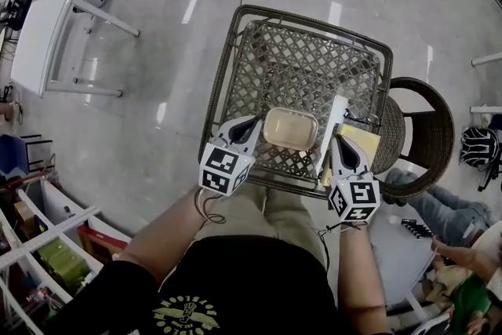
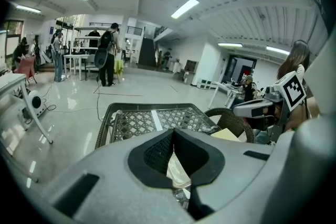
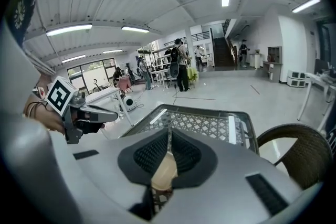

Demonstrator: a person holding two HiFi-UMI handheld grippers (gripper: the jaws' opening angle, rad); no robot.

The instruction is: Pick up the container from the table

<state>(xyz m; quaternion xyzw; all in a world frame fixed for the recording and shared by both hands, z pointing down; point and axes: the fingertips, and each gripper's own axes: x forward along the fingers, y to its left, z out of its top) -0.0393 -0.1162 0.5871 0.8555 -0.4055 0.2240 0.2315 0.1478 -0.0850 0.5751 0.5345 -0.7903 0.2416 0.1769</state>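
Over the lattice surface point(image 1: 298, 59), flanks the beige container point(image 1: 290, 128) with left gripper point(image 1: 255, 124) and right gripper point(image 1: 336, 139), each gripper's jaws pressed together.

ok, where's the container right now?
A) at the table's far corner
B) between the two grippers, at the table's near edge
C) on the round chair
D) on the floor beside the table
B: the head view shows the container flanked by the left gripper and the right gripper, at the near edge of the table.
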